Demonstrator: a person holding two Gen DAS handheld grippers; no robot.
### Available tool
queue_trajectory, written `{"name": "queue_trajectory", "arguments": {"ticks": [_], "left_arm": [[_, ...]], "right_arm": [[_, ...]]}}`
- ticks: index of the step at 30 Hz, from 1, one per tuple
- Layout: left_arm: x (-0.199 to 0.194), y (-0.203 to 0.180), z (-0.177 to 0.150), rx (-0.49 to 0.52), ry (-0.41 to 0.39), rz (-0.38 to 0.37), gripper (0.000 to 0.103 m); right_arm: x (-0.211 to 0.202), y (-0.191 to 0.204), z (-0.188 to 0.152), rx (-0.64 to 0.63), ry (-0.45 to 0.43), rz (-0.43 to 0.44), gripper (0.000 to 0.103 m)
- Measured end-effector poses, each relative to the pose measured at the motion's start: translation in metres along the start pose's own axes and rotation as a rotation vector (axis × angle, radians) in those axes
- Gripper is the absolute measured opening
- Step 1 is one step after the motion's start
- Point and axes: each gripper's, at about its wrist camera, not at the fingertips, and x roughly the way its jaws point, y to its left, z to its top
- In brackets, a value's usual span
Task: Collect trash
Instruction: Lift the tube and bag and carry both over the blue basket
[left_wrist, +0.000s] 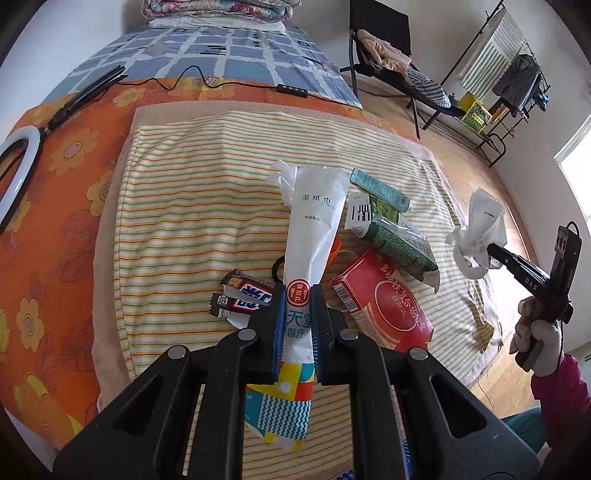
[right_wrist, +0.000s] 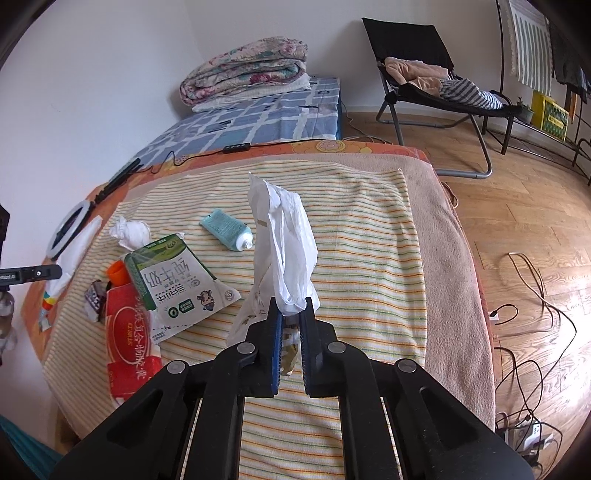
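Between the jaws, left: the left gripper (left_wrist: 297, 295) is clamped on a long white wet-wipe sleeve (left_wrist: 314, 225); its printed lower end hangs behind the jaws, partly hidden by them.
Between the jaws, right: the right gripper (right_wrist: 291, 314) is clamped on a crumpled white wrapper (right_wrist: 284, 240), which stands up past the fingertips; what sits lower between the pads is hard to make out.
Beyond the left jaws: a red pouch (left_wrist: 384, 302), a green milk carton (left_wrist: 399, 243) and a teal tube (left_wrist: 380, 188) lie on the striped towel (left_wrist: 184, 206) spread on the bed.
Left of the left jaws: 2 chocolate bar wrappers (left_wrist: 243, 295), torn open.
Hidden: a dark ring and an orange item behind the sleeve, mostly covered.
Cut off: a ring light (left_wrist: 14, 173) at the frame edge.
Right hand: a gloved hand (left_wrist: 535, 332) grips the right tool's handle.
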Motion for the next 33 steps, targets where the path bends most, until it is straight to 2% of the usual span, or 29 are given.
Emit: {"name": "queue_trajectory", "arguments": {"ticks": [10, 18, 27, 33], "left_arm": [[-0.024, -0.016, -0.032, 0.042, -0.017, 0.027, 0.011], [-0.053, -0.029, -0.063, 0.049, -0.044, 0.005, 0.011], [-0.086, -0.052, -0.12, 0.063, -0.074, 0.006, 0.011], [-0.084, -0.062, -0.17, 0.044, -0.032, -0.027, 0.011]], "right_arm": [[-0.018, 0.018, -0.003, -0.014, -0.022, 0.028, 0.004], [-0.061, 0.044, -0.019, -0.039, -0.057, 0.071, 0.004], [-0.109, 0.088, -0.062, -0.107, -0.077, 0.131, 0.004], [-0.127, 0.11, -0.105, -0.128, -0.058, 0.169, 0.004]]}}
